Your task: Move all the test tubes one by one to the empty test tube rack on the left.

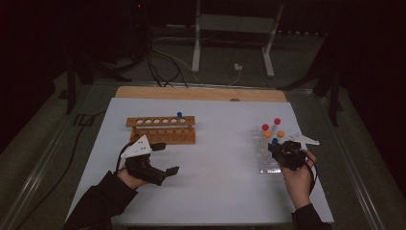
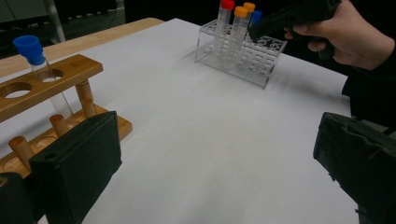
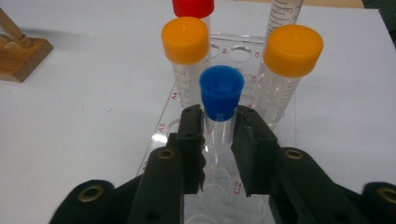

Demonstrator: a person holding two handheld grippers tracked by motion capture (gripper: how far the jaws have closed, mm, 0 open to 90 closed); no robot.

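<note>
White sheeting (image 1: pixel 215 167) covers the table in a dark room; right gripper (image 3: pixel 219 140) fingers clamp the blue-capped tube (image 3: pixel 220 100), left gripper (image 1: pixel 163 158) fingers wide.

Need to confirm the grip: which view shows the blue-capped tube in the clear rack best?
The right gripper view: the blue-capped tube stands close up, clamped between the right gripper pads. The high view shows a tiny blue dot; the left gripper view, a partly hidden cap.

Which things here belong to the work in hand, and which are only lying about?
In the work:
- blue-capped tube, held by right gripper
- clear rack
- wooden rack

Lying about:
- white frame
- floor cables
</note>
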